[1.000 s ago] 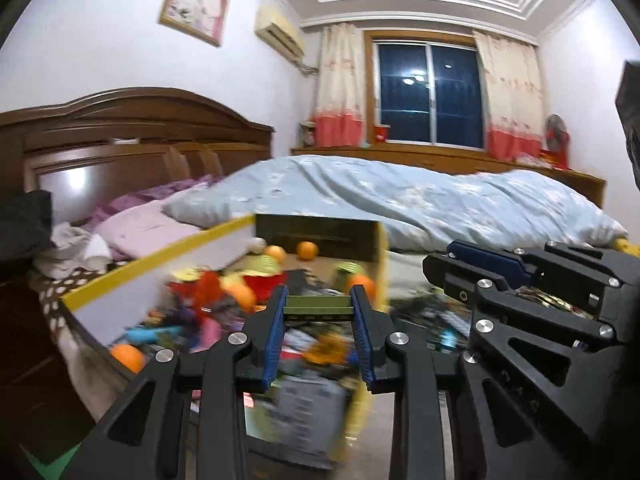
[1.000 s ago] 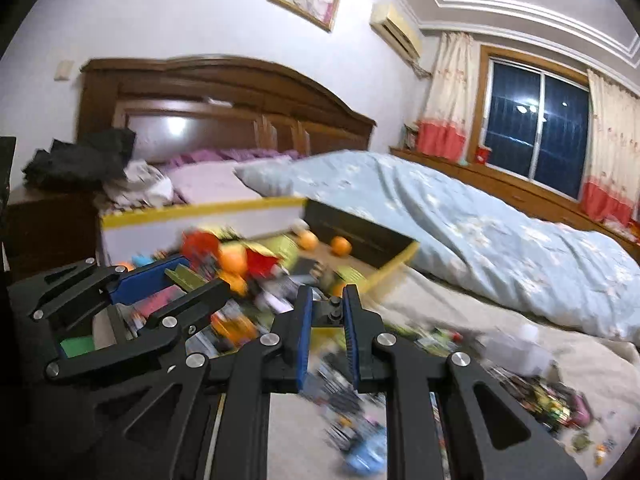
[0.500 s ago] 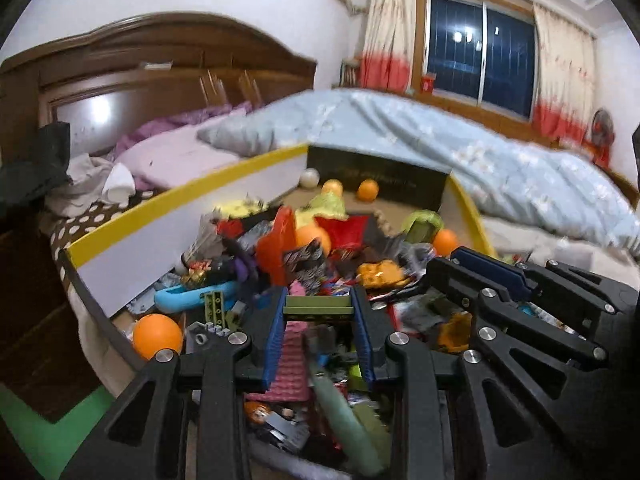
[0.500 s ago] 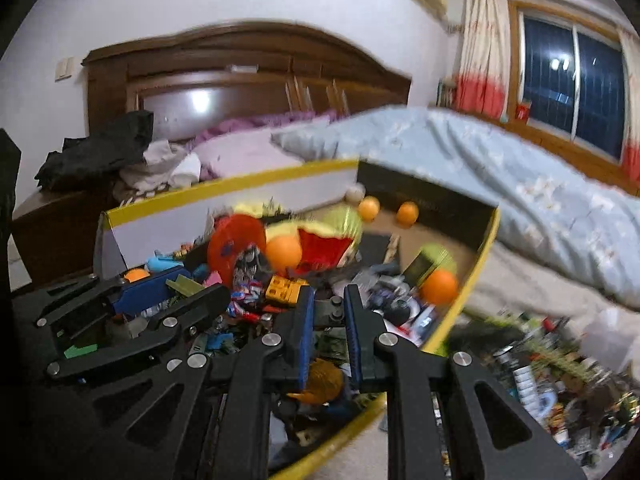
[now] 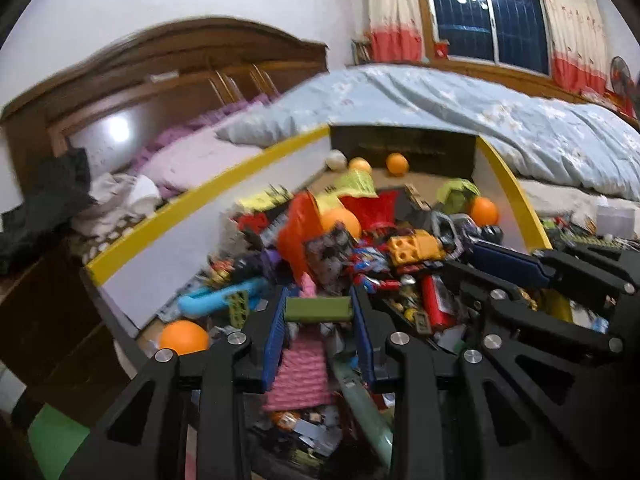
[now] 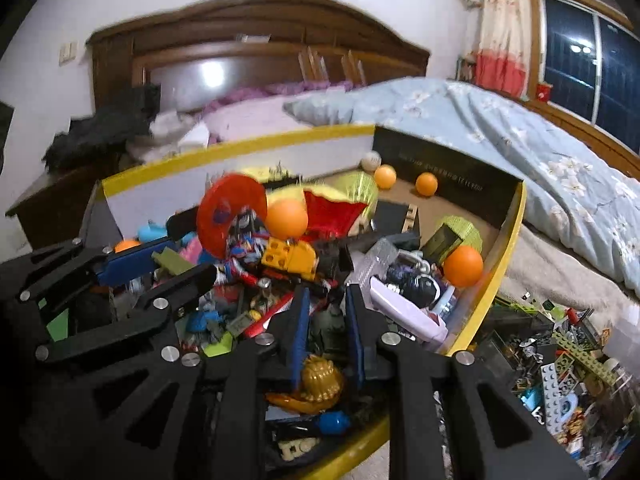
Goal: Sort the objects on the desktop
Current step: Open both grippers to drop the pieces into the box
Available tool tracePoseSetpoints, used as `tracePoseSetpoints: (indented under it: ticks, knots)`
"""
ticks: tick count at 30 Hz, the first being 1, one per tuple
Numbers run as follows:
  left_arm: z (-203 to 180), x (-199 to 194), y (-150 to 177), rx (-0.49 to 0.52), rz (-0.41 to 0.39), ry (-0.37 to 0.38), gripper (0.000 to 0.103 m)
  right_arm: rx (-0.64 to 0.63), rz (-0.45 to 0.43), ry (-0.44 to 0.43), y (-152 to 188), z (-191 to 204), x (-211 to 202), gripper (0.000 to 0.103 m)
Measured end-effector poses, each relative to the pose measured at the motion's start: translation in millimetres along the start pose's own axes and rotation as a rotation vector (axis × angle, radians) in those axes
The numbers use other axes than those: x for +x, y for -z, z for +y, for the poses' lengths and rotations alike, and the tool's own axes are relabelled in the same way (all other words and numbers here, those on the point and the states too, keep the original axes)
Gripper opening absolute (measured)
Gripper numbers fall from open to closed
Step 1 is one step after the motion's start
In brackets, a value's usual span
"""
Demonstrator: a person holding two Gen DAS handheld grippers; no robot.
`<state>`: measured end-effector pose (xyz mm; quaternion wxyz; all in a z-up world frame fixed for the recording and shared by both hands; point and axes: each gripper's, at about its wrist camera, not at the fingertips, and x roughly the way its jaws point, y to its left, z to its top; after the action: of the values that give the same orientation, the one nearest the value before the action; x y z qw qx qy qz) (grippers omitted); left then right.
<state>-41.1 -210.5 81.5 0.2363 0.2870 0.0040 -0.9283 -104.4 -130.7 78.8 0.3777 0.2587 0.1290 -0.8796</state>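
Left tool (image 5: 319, 308) around flat olive brick (image 5: 319, 307)

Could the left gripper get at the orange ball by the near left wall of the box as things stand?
Probably not yet. The left gripper is already shut on an olive green block, so it would have to drop that first. The orange ball itself lies uncovered at the pile's edge, beside the box's white wall.

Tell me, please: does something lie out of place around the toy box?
Yes. Small bricks and toy parts lie loose on the bedding, outside the yellow-rimmed box, to its right in the right wrist view. Inside, everything is one jumbled heap.
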Motion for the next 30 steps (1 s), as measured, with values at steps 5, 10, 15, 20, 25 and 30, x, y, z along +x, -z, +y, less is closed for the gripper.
tracePoseSetpoints:
  ticks: [5, 10, 15, 20, 25, 30]
  knots:
    - [2, 0, -3, -0.003, -0.003, -0.049, 0.033, 0.003, -0.020, -0.002, -3, 2, -6, 0.025]
    - [10, -5, -1, -0.045, 0.018, -0.008, 0.033, -0.015, -0.035, 0.040, -6, 9, -16, 0.026]
    - [10, -17, 2, -0.024, 0.000, -0.074, 0.033, -0.031, -0.059, 0.080, -6, 15, -25, 0.038]
    - [5, -20, 1, 0.008, 0.005, -0.148, 0.033, -0.040, -0.084, 0.161, -3, 15, -26, 0.055]
    - [8, -34, -4, -0.006, -0.049, -0.184, 0.033, -0.061, -0.158, 0.207, -8, 17, -40, 0.061]
    - [11, -38, -4, -0.057, -0.016, -0.166, 0.033, 0.015, -0.135, 0.188, -8, 9, -44, 0.063]
